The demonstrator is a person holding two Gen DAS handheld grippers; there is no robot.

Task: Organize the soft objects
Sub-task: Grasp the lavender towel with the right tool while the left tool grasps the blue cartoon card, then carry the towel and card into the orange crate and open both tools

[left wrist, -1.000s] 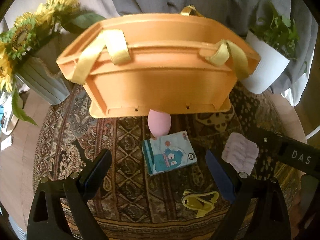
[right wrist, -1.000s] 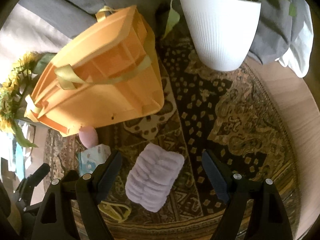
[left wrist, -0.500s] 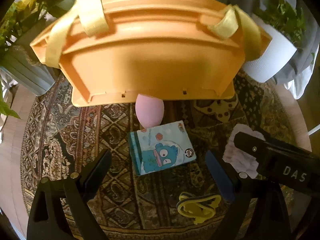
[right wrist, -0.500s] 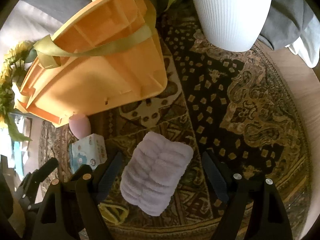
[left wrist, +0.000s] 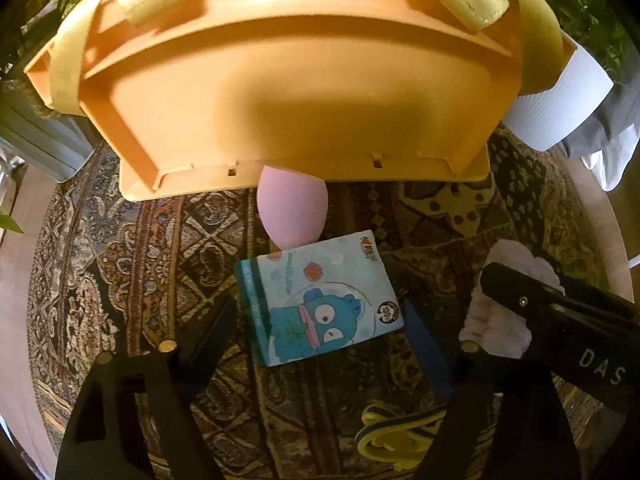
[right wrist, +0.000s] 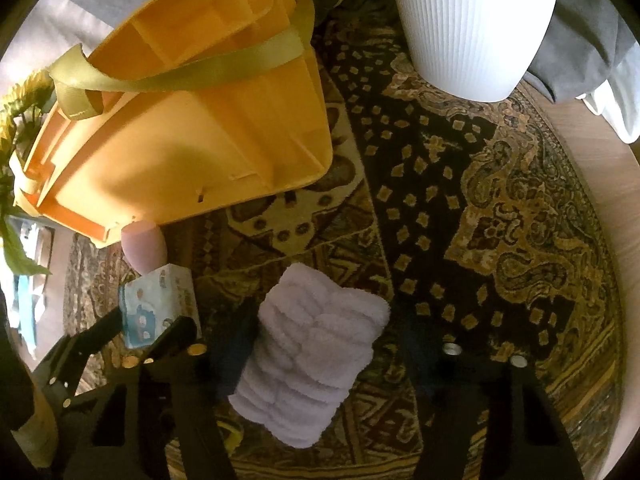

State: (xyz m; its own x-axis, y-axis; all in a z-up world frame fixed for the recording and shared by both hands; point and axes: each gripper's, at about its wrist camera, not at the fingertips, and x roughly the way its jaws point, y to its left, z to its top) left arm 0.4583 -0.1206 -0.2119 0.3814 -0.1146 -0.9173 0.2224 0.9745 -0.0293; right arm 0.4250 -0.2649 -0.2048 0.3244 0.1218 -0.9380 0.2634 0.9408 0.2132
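A blue cartoon tissue pack [left wrist: 320,298] lies on the patterned rug, between the open fingers of my left gripper [left wrist: 320,328]. A pink egg-shaped sponge [left wrist: 292,210] sits just beyond it, against the orange basket [left wrist: 288,80]. A folded lilac towel [right wrist: 314,354] lies between the open fingers of my right gripper [right wrist: 324,348]; it also shows in the left wrist view [left wrist: 504,312], partly behind the right gripper's body. The pack [right wrist: 158,304] and sponge [right wrist: 144,246] show at the left of the right wrist view. A yellow and blue hair tie [left wrist: 394,438] lies near my left gripper's right finger.
The orange basket [right wrist: 180,132] with yellow straps stands close behind the objects. A white ribbed plant pot [right wrist: 468,20] stands at the back right. Sunflowers in a grey vase [left wrist: 36,136] stand at the left. The round rug [right wrist: 500,208] covers a wooden table.
Both grippers have moved forward and down: the left towards the tissue pack, the right over the lilac towel. Both stay open. No object has moved.
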